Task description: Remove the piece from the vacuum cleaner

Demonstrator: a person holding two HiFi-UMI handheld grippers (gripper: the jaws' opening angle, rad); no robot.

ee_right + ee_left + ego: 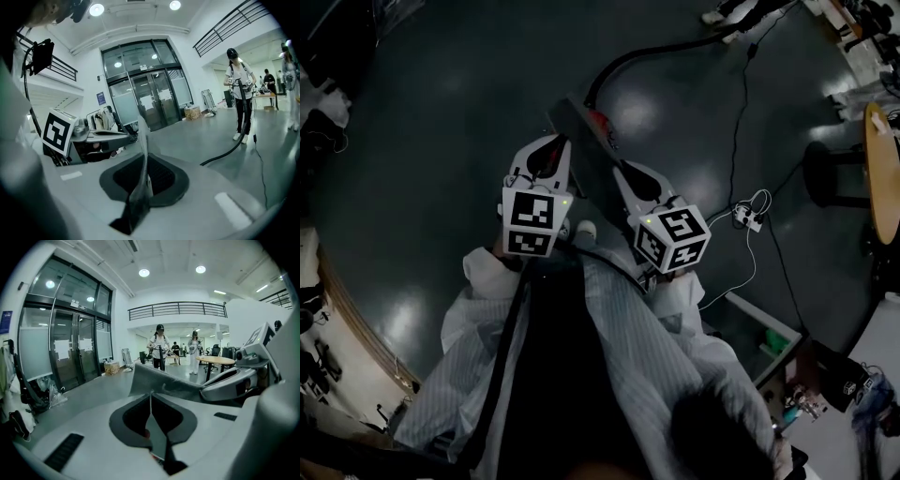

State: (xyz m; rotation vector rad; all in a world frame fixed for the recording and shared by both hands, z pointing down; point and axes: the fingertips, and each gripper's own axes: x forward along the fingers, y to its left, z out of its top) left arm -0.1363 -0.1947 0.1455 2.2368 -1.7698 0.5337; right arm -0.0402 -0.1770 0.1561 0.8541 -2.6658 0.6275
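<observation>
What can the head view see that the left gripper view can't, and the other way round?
Only the head view shows the black hose, the small white plug and the person's striped coat. Only the left gripper view shows the glass doors, the ceiling lights and the balcony railing. Both show the flat piece pinched in the left claw, with the right claw on it too.

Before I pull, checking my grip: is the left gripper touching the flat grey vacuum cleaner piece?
Touching. The left gripper view shows the left gripper clamped on the flat grey piece, whose thin edge sits between its jaws.
</observation>
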